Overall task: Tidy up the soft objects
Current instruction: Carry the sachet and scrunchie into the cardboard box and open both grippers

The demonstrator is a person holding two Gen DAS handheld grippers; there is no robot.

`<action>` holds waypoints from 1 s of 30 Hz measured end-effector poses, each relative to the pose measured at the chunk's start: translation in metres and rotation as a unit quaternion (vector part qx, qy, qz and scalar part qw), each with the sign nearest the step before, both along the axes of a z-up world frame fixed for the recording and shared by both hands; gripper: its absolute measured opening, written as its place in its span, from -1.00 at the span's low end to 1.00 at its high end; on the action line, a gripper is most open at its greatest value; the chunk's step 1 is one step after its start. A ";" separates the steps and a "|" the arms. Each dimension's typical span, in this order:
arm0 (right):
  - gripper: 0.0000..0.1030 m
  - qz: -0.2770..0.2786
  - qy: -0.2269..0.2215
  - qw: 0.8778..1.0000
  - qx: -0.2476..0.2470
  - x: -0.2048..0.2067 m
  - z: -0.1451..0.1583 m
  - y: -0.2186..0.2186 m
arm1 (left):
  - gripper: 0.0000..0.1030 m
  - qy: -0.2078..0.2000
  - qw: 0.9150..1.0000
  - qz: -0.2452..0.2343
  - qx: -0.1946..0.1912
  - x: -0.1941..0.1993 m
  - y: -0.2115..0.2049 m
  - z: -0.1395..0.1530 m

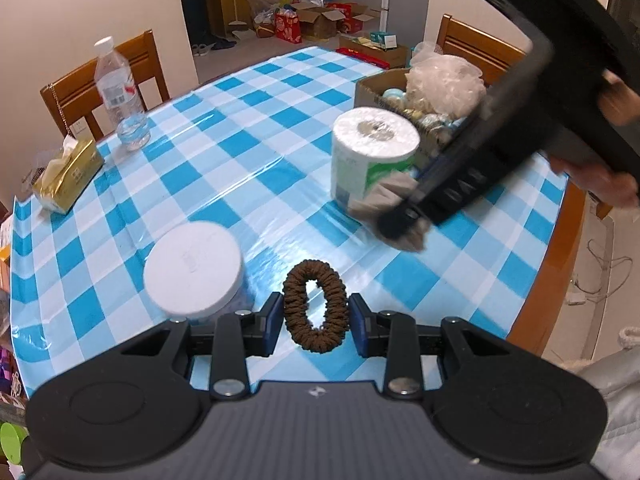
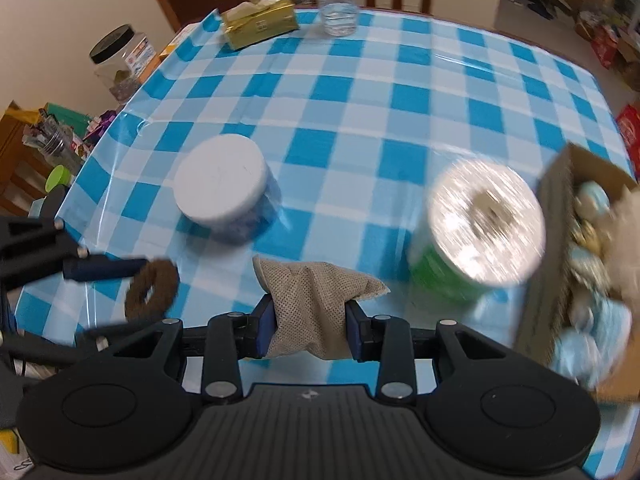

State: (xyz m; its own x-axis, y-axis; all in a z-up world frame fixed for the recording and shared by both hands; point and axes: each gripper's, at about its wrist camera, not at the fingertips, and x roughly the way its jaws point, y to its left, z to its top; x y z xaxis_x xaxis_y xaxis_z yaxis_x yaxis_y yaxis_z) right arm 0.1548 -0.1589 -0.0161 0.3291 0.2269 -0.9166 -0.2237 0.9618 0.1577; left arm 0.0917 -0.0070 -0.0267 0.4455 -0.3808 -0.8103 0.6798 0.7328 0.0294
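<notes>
The right gripper [image 2: 307, 330] is clamped on a small beige mesh-fabric pouch [image 2: 310, 300], the blue pads pinching its lower half while its upper corners flare out to either side above the jaws, so its long axis runs across the fingers rather than along them. The open brown cardboard box [image 2: 550, 248] of pale blue and cream soft items lies to the right of this pouch in the right wrist view, just past the upright white toilet paper roll with a green wrapper [image 2: 486, 222]; of the two hands the right is clearly the nearer to it, and I judge the coming move to be a carry over or around the roll to drop the pouch in. The box and roll are smeared by motion blur, so how close the roll stands to the box wall cannot be told for sure. The left gripper [image 1: 316, 316] is closed on a dark brown ruffled fabric hair scrunchie [image 1: 315, 306], the ring standing on edge between the pads, squeezed into a tall oval whose long axis points forward along the fingers. It hangs above the blue-and-white checked plastic tablecloth [image 1: 260, 152], just beside a round white-lidded jar [image 1: 195, 272], and well apart from the box across the table.
</notes>
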 end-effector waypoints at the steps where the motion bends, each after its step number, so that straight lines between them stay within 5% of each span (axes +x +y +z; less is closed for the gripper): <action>1: -0.21 -0.005 -0.001 1.000 0.001 -0.006 0.001 -0.006 | -0.35 -0.001 1.000 -0.001 -0.001 0.000 -0.007 0.003; 11: -0.21 -0.058 -0.024 0.998 -0.006 -0.057 0.017 -0.103 | -0.35 -0.019 0.999 -0.039 -0.017 0.006 -0.098 0.018; 23: -0.18 -0.160 -0.058 0.982 -0.086 -0.073 0.017 -0.251 | -0.35 -0.028 0.995 -0.091 -0.030 0.030 -0.208 0.011; 25: -0.07 -0.169 -0.057 0.980 -0.090 -0.070 0.011 -0.269 | -0.35 -0.030 0.995 -0.095 -0.030 0.034 -0.223 0.010; 29: 0.72 -0.183 -0.062 0.977 -0.095 -0.063 -0.002 -0.296 | -0.35 -0.032 0.994 -0.101 -0.029 0.041 -0.249 0.008; 30: 0.75 -0.188 -0.063 0.976 -0.094 -0.062 -0.004 -0.301 | -0.35 -0.032 0.994 -0.102 -0.030 0.043 -0.255 0.007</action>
State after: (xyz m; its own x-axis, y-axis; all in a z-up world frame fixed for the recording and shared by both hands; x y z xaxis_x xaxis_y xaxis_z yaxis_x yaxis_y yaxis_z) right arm 0.0927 -0.4602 -0.0202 0.4701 -0.1003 -0.8769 0.1447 0.9888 -0.0356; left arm 0.1344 -0.2622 -0.0199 0.4037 -0.5157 -0.7557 0.8129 0.5812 0.0377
